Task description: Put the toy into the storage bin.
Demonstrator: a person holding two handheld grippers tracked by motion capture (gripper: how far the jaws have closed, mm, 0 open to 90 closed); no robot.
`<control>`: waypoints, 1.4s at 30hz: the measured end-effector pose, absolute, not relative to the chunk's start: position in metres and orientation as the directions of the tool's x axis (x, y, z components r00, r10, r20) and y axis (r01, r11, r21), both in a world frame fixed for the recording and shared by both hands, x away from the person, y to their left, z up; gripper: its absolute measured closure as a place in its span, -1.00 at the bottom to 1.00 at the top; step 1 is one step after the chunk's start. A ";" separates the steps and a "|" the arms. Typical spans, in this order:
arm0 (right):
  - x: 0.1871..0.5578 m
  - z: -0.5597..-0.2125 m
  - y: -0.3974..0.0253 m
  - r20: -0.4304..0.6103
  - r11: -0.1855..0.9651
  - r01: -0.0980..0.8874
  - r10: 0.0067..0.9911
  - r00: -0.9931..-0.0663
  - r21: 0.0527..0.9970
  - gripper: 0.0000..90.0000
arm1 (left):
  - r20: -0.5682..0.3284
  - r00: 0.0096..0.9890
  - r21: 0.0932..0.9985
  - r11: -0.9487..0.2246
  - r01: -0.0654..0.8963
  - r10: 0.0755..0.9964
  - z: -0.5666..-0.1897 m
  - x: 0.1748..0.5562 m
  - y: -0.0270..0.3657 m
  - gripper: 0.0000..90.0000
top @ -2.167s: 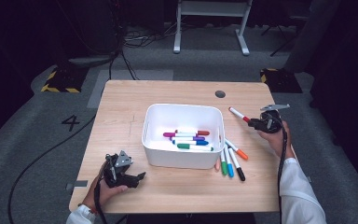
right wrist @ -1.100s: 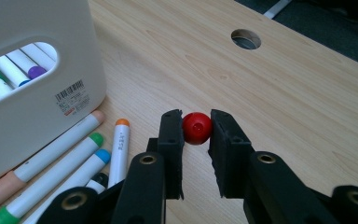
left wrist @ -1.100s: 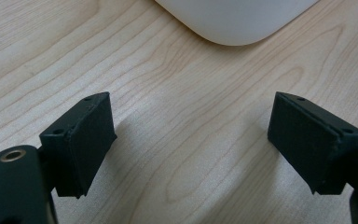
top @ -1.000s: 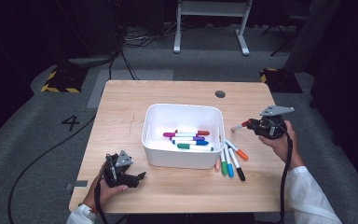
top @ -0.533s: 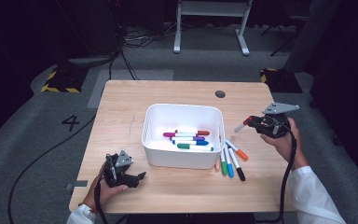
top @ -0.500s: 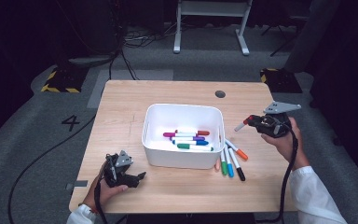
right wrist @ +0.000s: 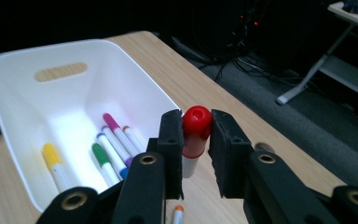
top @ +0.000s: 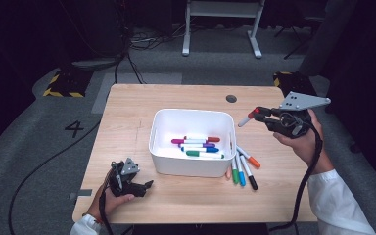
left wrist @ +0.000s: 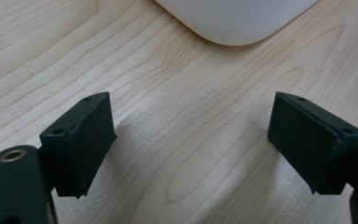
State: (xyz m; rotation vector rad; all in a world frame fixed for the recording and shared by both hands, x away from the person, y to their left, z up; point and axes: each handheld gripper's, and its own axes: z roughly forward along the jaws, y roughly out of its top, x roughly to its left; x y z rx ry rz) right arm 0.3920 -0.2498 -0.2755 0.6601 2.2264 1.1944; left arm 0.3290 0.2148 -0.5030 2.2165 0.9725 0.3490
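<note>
A pale wooden table point(top: 127, 117) fills mid-frame amid dark grey floor; the right gripper point(top: 259, 113) clenches a red-capped marker point(top: 247, 119), the left gripper point(top: 144, 186) gapes released at lower left.

The right tool point(top: 257, 113) has carried the red marker point(top: 247, 118) toward the bin point(top: 192, 142).

Floor: grey carpet point(top: 39, 122), a painted number 4 point(top: 74, 129) left of the tabletop.
Tabletop: pale wood point(top: 127, 112), round grommet point(top: 231, 98) near the far edge.
Behind: white-legged stand point(top: 220, 24), black cables point(top: 142, 41), yellow-black striped blocks point(top: 66, 83).
Light: dim room, bright tabletop.
</note>
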 end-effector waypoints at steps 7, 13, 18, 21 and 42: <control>0.381 -0.259 -0.228 -0.227 0.490 0.111 0.579 -0.783 0.865 0.68 | -0.026 0.685 0.681 -0.488 0.545 0.728 -0.503 0.329 0.215 -0.67; 0.378 -0.254 -0.211 -0.215 0.478 0.083 0.535 -0.817 0.874 0.68 | -0.026 0.685 0.681 -0.488 0.545 0.728 -0.503 0.329 0.215 -0.67; 0.376 -0.253 -0.196 -0.204 0.472 0.065 0.497 -0.844 0.879 0.68 | -0.026 0.685 0.681 -0.489 0.545 0.728 -0.503 0.329 0.215 -0.67; 0.374 -0.255 -0.185 -0.195 0.477 0.059 0.466 -0.863 0.877 0.68 | -0.027 0.686 0.680 -0.489 0.546 0.727 -0.503 0.329 0.215 -0.67; 0.384 -0.322 -0.110 -0.128 0.625 0.067 0.261 -0.957 0.778 0.67 | -0.026 0.685 0.681 -0.489 0.545 0.728 -0.503 0.329 0.215 -0.67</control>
